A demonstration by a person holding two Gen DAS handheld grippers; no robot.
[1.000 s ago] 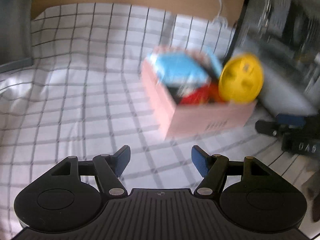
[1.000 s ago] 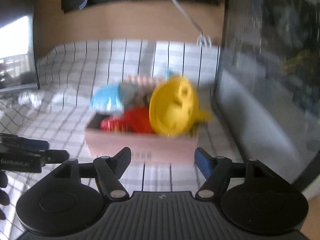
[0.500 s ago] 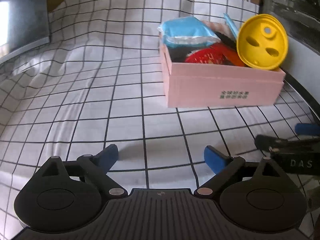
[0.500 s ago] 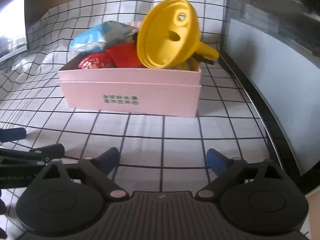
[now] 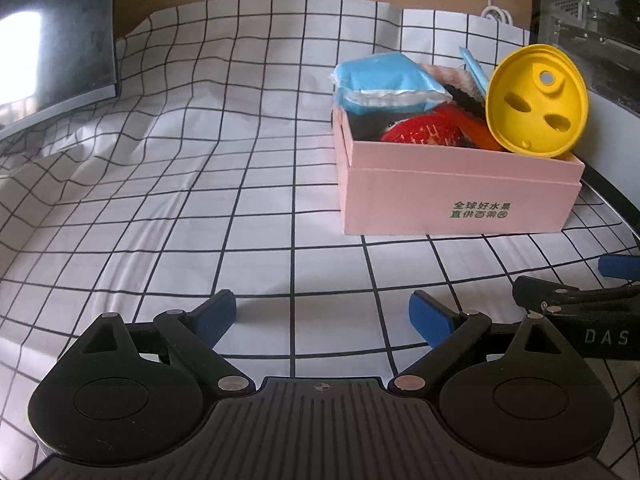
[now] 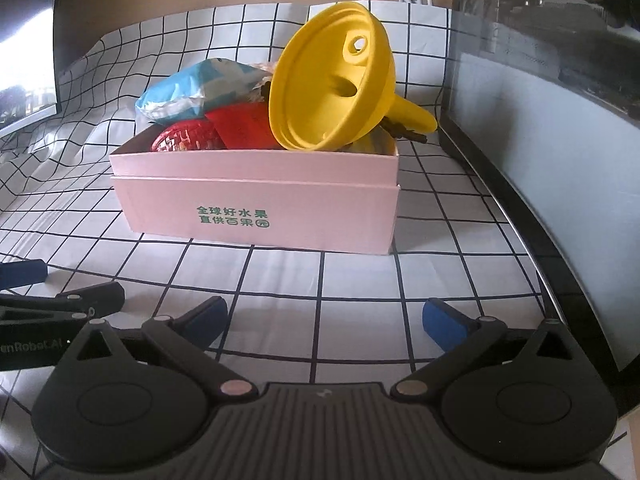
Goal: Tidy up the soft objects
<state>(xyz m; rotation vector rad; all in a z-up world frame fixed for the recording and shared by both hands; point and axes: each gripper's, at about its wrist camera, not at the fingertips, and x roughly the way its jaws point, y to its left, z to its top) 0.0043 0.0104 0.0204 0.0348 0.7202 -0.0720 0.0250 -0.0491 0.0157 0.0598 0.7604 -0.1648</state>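
Landmark: pink box (image 5: 460, 196).

Left of the box: checked cloth (image 5: 200, 200) over the counter, wrinkled, nothing loose on it. Dark monitor (image 5: 52, 40) at the far left edge.

Left claw (image 5: 322, 318): a second ago half closed, now spread fully wide, nothing between the fingers. It has dropped low to the cloth, in front of the box and off to its left.

In the box: blue packet (image 5: 384, 80) at the back left, red mesh item (image 6: 188, 140) in the front, yellow funnel (image 6: 332, 92) leaning over the right end, spout poking past the rim. All soft items sit inside the box; none left out on the cloth.

Right claw (image 6: 324, 320): same change, jaws gone from half closed to fully released, empty, now low and square in front of the box.

Right of the box: a case with a dark frame (image 6: 540, 160).

Read: both claws released and parked, box full, cloth bare. Looks like sorting is done or nearly so. Funnel perch is the only weak spot; could tip out.
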